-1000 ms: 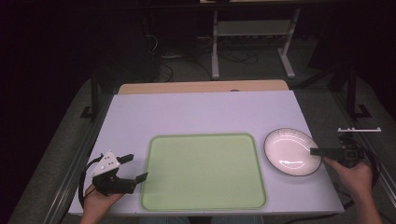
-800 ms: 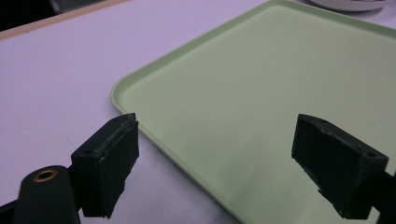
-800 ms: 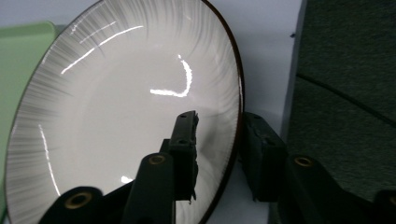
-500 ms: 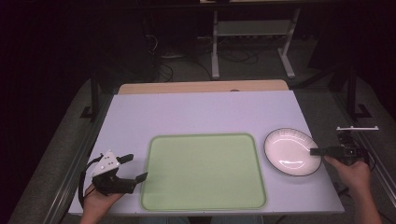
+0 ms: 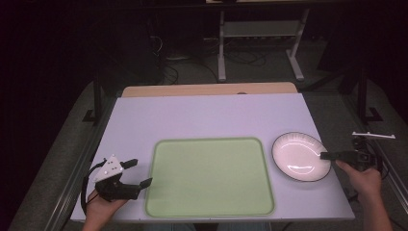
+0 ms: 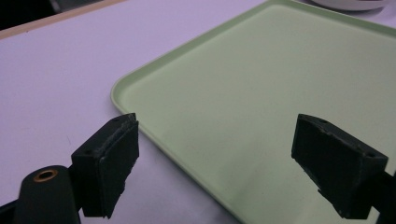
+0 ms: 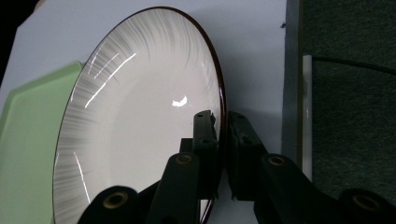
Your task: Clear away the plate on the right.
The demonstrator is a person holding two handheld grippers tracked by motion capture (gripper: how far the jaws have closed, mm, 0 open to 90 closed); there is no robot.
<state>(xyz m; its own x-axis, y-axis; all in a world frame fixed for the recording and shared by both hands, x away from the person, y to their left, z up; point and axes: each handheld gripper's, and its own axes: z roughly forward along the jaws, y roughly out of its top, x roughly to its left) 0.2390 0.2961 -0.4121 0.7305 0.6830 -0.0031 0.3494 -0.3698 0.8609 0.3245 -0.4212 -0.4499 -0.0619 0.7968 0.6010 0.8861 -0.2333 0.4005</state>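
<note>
Plate (image 5: 300,156) lies right of tray (image 5: 210,176) on table (image 5: 202,115).

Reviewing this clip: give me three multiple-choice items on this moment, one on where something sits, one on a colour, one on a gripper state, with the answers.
1. Where does the plate sit relative to the tray?
A. On the tray
B. On the table to the tray's right
C. To the tray's left

2. What colour is the tray?
A. Light green
B. Red
C. Black

3. How does the right gripper stand?
A. Wide open above the tray
B. Shut on the plate's rim
C. Open, far from the plate

Answers:
1 B, the high view shows the plate on the bare table beside the tray's right edge.
2 A, both the high view and the left gripper view show pale green.
3 B, the right gripper view shows its jaws pinching the dark rim.
</note>
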